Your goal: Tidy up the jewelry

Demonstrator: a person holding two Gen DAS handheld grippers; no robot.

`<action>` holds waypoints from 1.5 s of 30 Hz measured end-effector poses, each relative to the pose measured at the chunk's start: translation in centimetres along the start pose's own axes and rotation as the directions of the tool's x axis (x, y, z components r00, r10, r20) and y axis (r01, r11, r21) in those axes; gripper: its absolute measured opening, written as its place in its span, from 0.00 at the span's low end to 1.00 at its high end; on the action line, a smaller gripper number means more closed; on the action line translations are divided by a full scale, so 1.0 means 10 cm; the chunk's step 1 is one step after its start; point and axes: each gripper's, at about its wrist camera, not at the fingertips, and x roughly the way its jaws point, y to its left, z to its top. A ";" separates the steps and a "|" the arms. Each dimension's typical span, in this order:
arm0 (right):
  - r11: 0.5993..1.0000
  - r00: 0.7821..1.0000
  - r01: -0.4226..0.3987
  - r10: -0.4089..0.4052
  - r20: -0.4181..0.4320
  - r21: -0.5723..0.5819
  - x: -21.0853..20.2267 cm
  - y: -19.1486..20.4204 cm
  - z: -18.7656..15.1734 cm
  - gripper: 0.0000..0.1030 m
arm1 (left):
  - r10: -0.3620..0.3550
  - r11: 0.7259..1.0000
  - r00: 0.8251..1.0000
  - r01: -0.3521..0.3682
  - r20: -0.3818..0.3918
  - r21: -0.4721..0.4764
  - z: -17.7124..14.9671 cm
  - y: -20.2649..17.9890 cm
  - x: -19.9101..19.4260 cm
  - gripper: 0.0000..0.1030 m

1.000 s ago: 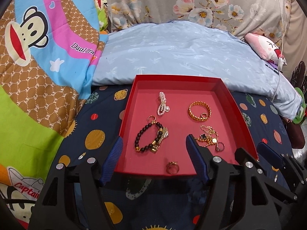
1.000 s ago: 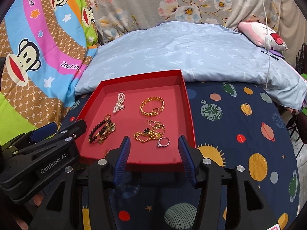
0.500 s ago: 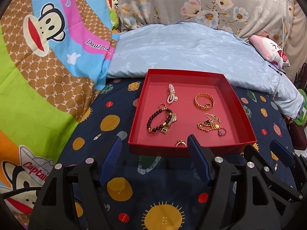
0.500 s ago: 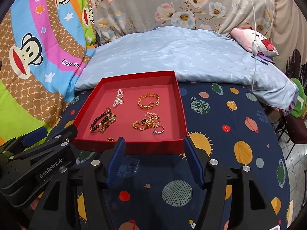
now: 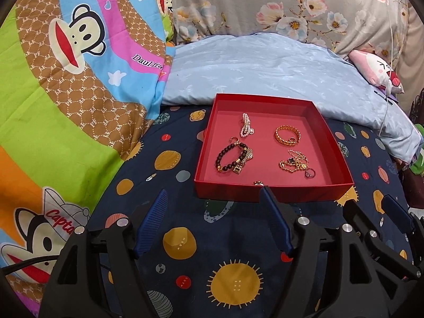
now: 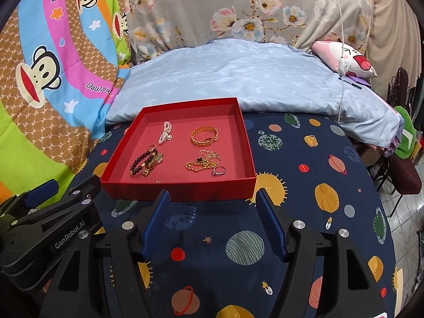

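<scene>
A red tray [image 5: 265, 194] [image 6: 180, 190] lies on the planet-print bed sheet. In it are a pearl bracelet [image 5: 246, 128] [image 6: 164, 135], a gold bangle [image 5: 287, 134] [image 6: 204, 137], a dark bead bracelet with a gold watch [image 5: 233, 157] [image 6: 145, 162], a tangled gold chain [image 5: 292, 163] [image 6: 202, 162], a silver ring [image 5: 310, 172] [image 6: 219, 170] and a small gold ring [image 5: 258, 183] at the front wall. My left gripper [image 5: 214, 198] is open and empty, just in front of the tray. My right gripper [image 6: 212, 198] is open and empty, beside it.
A light blue pillow [image 5: 265, 71] lies behind the tray. A cartoon monkey blanket [image 5: 66, 92] is heaped on the left. A pink plush toy [image 6: 344, 58] and a white cable [image 6: 341, 39] are at the back right. The bed's edge drops off on the right.
Both grippers have pulled back from the tray, which now looks smaller and farther. The jewelry has not moved. Both stay open.
</scene>
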 end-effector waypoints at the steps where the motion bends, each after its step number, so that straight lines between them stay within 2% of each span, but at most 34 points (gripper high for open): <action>1: 1.000 1.000 0.001 -0.001 0.001 0.000 -0.01 0.00 0.00 0.64 | 0.002 1.000 1.000 -0.002 0.001 0.000 0.00 0.00 -0.01 0.68; 28: 1.000 1.000 0.005 -0.005 0.013 0.000 -0.10 0.02 0.02 0.64 | 0.034 0.999 0.999 -0.033 0.010 -0.006 0.02 0.05 -0.16 0.70; 45: 0.999 0.999 0.020 -0.022 0.040 0.046 -0.16 -0.08 0.02 0.79 | 0.071 0.997 0.997 -0.070 0.022 -0.020 0.02 0.09 -0.19 0.88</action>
